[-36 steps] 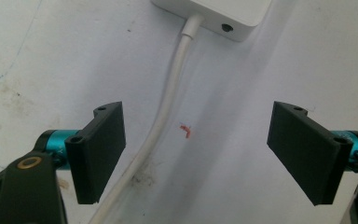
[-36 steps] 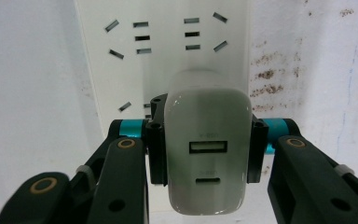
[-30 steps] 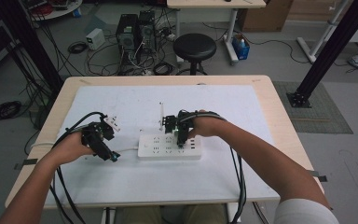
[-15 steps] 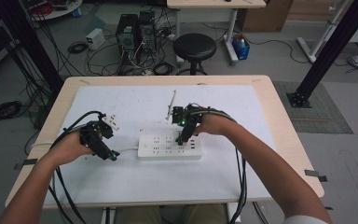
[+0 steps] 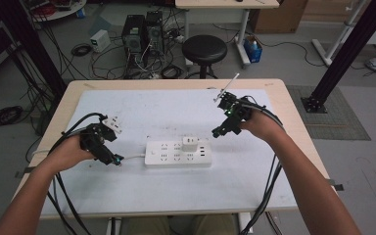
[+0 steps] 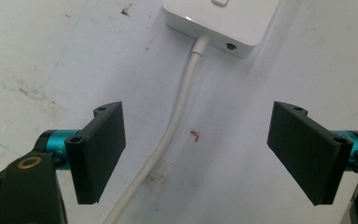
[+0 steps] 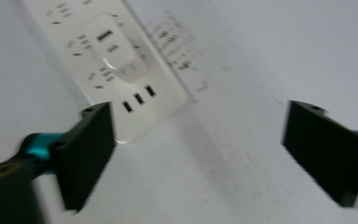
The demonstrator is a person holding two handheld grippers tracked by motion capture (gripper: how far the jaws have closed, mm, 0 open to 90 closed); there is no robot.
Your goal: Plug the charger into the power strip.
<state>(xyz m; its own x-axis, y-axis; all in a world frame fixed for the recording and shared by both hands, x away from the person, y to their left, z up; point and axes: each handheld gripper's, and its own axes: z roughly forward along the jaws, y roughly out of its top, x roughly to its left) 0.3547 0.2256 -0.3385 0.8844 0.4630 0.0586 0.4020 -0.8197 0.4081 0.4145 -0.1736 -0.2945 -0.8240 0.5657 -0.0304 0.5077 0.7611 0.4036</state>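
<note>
Right tongs (image 5: 223,128) are standing open and empty, jaws having just been opening, at two o'clock of the strip (image 5: 177,153). Left tongs (image 5: 108,155) are gaping over its cord (image 6: 177,116), at nine o'clock. The plug (image 5: 190,144) is sitting seated mid-strip: judged light, rigid, smooth; best pinched on its flat sides.

Motion blur smears the power strip (image 7: 107,65) and its plugged-in adapter (image 7: 114,51); socket markings there stay unreadable.
</note>
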